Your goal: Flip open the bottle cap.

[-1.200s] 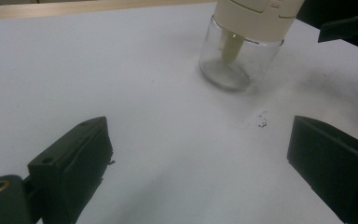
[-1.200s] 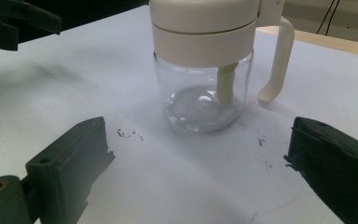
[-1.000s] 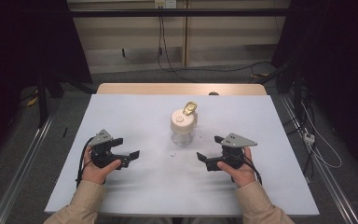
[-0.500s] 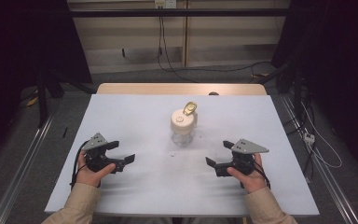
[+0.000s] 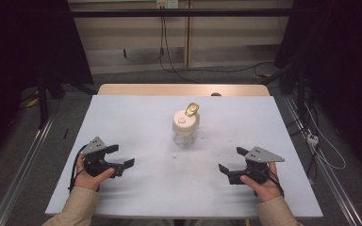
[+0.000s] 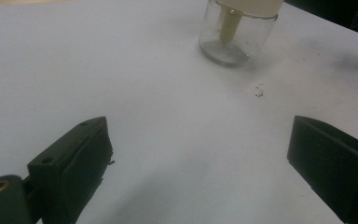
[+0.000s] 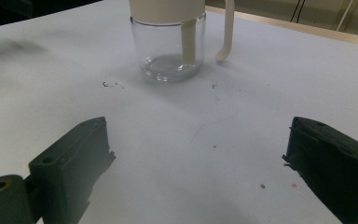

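Two tools: left tool (image 5: pixel 120 157) and right tool (image 5: pixel 231 161), jaws spread, empty.
Jars: one glass jar (image 5: pixel 185 127), cream lid.
Surface (image 5: pixel 136 117): white, speckled.
Room: dark, cabled floor.

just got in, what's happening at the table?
A person holds a two-jaw gripper in each hand over a white table. The left gripper and right gripper are both open and hold nothing, one on each side, near the person's edge. Between and beyond them stands a small clear glass jar with a cream lid and a gold piece on top. Neither gripper touches it.
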Tool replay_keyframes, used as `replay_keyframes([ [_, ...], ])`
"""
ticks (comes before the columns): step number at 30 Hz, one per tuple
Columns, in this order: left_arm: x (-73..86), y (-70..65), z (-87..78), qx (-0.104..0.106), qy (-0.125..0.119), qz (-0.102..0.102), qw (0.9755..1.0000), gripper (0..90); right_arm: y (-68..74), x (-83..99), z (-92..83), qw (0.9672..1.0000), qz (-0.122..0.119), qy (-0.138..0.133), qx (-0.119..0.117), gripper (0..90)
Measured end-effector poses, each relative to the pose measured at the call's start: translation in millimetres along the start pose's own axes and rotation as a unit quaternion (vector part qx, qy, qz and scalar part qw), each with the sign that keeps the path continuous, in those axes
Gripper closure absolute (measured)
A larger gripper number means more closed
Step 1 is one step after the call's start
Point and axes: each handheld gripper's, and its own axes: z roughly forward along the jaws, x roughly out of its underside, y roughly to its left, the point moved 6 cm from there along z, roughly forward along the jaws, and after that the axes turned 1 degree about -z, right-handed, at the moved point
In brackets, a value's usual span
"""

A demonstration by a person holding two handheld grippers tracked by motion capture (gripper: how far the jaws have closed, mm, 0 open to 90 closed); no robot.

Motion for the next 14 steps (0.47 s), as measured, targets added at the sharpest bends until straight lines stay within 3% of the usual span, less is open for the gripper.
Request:
replay_keyframes([
  [14, 2.4, 1.8, 1.0, -0.008, 0.004, -0.001, 1.0, 5.6, -11.2, 7.0, -11.6, 0.9999, 0.005, -0.003, 0.016, 5.8],
])
